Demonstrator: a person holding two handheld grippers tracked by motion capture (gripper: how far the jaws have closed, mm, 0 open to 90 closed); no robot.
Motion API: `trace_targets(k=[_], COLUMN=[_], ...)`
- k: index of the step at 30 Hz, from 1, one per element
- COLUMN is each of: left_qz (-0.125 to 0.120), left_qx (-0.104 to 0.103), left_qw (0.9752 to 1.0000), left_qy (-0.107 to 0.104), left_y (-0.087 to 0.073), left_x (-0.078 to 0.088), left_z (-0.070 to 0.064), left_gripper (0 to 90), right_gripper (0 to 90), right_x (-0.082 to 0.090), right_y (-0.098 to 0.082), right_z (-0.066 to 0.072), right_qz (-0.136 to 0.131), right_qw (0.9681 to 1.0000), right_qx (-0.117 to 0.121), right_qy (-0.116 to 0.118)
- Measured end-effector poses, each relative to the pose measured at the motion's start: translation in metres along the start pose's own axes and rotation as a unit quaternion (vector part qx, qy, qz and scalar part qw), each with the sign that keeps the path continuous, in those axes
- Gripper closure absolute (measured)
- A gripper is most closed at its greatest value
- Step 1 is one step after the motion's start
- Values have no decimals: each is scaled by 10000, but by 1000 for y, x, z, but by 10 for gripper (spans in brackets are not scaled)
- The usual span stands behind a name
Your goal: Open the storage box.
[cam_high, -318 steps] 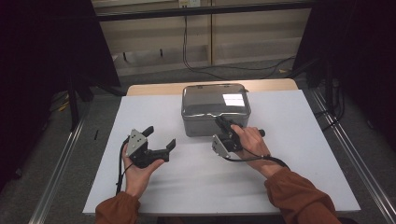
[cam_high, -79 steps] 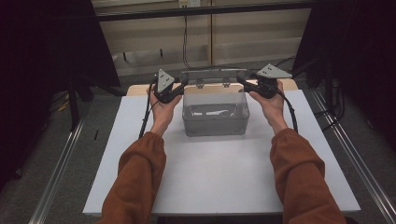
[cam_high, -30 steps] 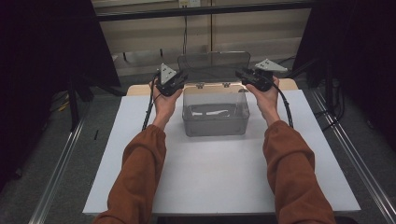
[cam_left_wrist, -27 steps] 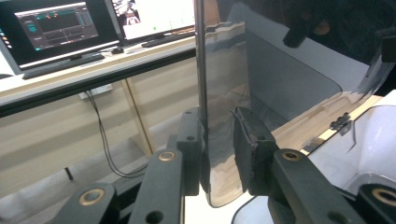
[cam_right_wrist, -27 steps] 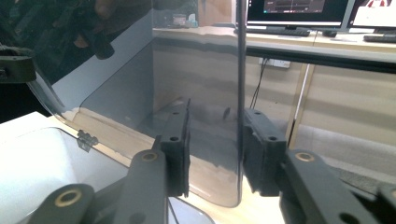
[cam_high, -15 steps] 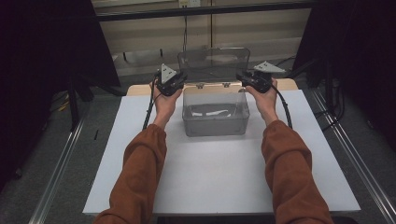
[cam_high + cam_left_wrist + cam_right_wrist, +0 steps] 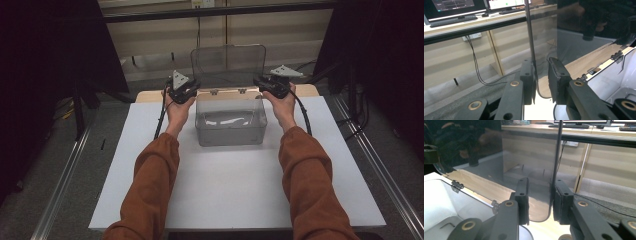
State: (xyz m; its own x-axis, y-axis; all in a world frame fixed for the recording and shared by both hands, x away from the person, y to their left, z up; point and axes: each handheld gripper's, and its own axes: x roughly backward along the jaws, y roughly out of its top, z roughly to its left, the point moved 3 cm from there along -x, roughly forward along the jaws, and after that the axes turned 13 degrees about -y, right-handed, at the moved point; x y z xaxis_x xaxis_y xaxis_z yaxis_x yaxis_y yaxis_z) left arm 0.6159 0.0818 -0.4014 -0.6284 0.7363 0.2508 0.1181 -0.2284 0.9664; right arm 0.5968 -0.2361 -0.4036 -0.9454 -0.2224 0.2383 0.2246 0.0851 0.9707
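A clear plastic box point(image 7: 230, 122) stands at the far middle of the white board, its hinged lid point(image 7: 227, 62) raised upright. My left gripper point(image 7: 191, 91) is at the lid's left edge. In the left gripper view its jaws point(image 7: 541, 75) stand narrow, shut on the lid's edge point(image 7: 531, 45). My right gripper point(image 7: 260, 84) is at the lid's right edge. In the right gripper view its jaws point(image 7: 540, 192) have just been closing. The lid's edge point(image 7: 556, 157) lies between them against one pad, the other pad stands apart from it.
The white board point(image 7: 225, 190) covers the table, with bare room in front of the box. A wooden strip point(image 7: 145, 96) and dark floor with cables lie behind. Metal rails point(image 7: 60, 190) run along both sides. Monitors point(image 7: 456, 5) stand on a desk beyond.
The lid has swung up from a backward-low tilt to upright. Both hands have stayed at its two side edges.
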Motion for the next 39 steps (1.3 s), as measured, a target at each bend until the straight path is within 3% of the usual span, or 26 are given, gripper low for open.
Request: trace_targets(k=[8, 16, 28, 34, 39], left_qz=[141, 161, 253, 267, 264], left_qx=[53, 273, 213, 252, 335], left_qw=[9999, 9995, 9994, 9993, 9990], left_qy=[-9, -45, -65, -104, -125], left_y=[-6, -8, -8, -8, -9], left_x=[-5, -9, -12, -13, -13], left_z=[3, 3, 4, 6, 7], left_gripper=[739, 720, 700, 692, 688], right_gripper=[702, 700, 674, 587, 602], right_x=[-5, -7, -10, -15, -18], right_y=[-4, -7, -10, -10, -10], right_z=[-1, -2, -2, 0, -1], right_qz=[-24, 2, 19, 106, 150], right_qw=[9999, 9999, 9999, 9998, 9995], right_qx=[-141, -117, -139, -132, -253], right_qy=[-28, -3, 49, 83, 89])
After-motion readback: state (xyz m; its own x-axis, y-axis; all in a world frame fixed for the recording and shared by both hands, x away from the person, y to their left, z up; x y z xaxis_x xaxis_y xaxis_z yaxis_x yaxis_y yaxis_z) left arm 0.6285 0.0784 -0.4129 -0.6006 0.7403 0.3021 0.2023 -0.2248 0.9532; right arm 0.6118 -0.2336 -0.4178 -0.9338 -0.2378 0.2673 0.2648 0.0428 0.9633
